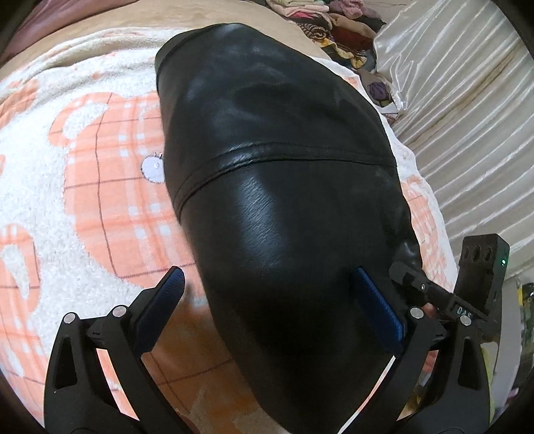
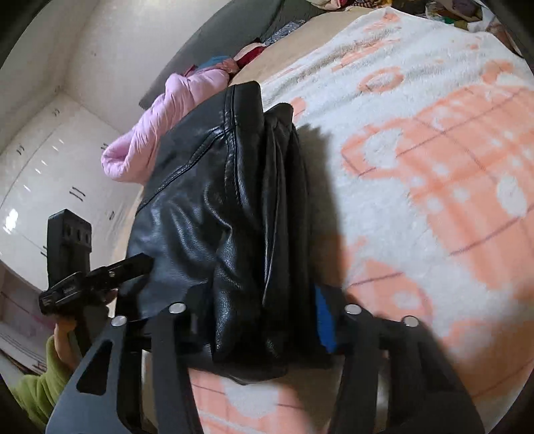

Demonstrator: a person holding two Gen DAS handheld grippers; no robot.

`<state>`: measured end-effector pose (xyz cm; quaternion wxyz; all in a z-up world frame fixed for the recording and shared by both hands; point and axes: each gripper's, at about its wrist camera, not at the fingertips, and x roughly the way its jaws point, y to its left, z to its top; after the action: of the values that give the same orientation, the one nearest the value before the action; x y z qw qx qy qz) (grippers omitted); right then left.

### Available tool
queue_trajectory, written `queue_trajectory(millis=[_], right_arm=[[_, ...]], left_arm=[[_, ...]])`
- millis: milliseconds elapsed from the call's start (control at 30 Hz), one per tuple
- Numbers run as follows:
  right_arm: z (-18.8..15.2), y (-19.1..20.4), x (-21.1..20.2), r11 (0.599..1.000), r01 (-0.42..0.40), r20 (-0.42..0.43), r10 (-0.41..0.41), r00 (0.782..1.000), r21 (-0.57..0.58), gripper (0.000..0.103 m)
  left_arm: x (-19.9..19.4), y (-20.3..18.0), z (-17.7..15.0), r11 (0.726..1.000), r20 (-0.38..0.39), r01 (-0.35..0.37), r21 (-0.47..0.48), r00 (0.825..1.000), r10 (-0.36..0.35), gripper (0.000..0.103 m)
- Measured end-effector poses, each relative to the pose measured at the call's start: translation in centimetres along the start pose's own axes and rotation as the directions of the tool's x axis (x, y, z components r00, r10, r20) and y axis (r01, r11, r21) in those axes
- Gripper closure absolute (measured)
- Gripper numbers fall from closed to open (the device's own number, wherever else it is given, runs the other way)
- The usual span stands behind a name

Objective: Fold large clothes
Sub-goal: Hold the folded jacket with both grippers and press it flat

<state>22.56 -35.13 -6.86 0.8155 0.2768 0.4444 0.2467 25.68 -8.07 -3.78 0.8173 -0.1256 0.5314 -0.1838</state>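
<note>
A: Left gripper (image 1: 272, 287)?
B: Jaws spread wide, released. One blue pad (image 1: 173, 283) sits over the blanket (image 1: 100, 187); the other is over the near end of the black leather jacket (image 1: 273, 173). Neither pad presses on it.

A: Right gripper (image 2: 257, 320)?
B: Thick folded edge of the jacket (image 2: 213, 213) sits between its fingers. Blue pad (image 2: 323, 320) looks to be against the leather on one side. The other finger is hidden behind the bundle. Can't tell if it's clamping or just straddling.

A: Where's the jacket?
B: On the bed, lying on the white-and-orange checked blanket (image 2: 434, 160). The left view shows a smooth back panel with one seam across it, running away from the camera. The right view shows stacked folds along one side, so it's folded lengthwise into a long bundle.

A: Each gripper visible from the other?
B: Yes. The right gripper (image 1: 434, 293) shows at the jacket's near right edge in the left view. The left gripper (image 2: 100, 277) shows at the left in the right view, held by a hand (image 2: 65, 337) in a green sleeve (image 2: 40, 387).

A: Further back?
B: A pink padded garment (image 2: 160, 133) lies just beyond the jacket. A pile of mixed clothes (image 1: 333, 20) sits at the far end of the bed. A pale satin curtain (image 1: 467, 100) hangs to the right, and white cupboards (image 2: 50, 167) stand along the wall.
</note>
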Motion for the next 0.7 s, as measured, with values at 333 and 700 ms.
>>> queue_trajectory(millis=[333, 700], right_arm=[[-1.2, 4.3, -1.2, 0.996, 0.078, 0.037, -0.076, 0.996, -0.051, 0.029], [9.9, 8.9, 1.8, 0.94, 0.291, 0.177, -0.261, 0.949, -0.178, 0.02]], left_arm=[[0.0, -0.3, 1.8, 0.997, 0.018, -0.059, 0.053, 0.998, 0.058, 0.009], [0.0, -0.6, 1.2, 0.994, 0.03, -0.08, 0.071, 0.996, 0.078, 0.009]])
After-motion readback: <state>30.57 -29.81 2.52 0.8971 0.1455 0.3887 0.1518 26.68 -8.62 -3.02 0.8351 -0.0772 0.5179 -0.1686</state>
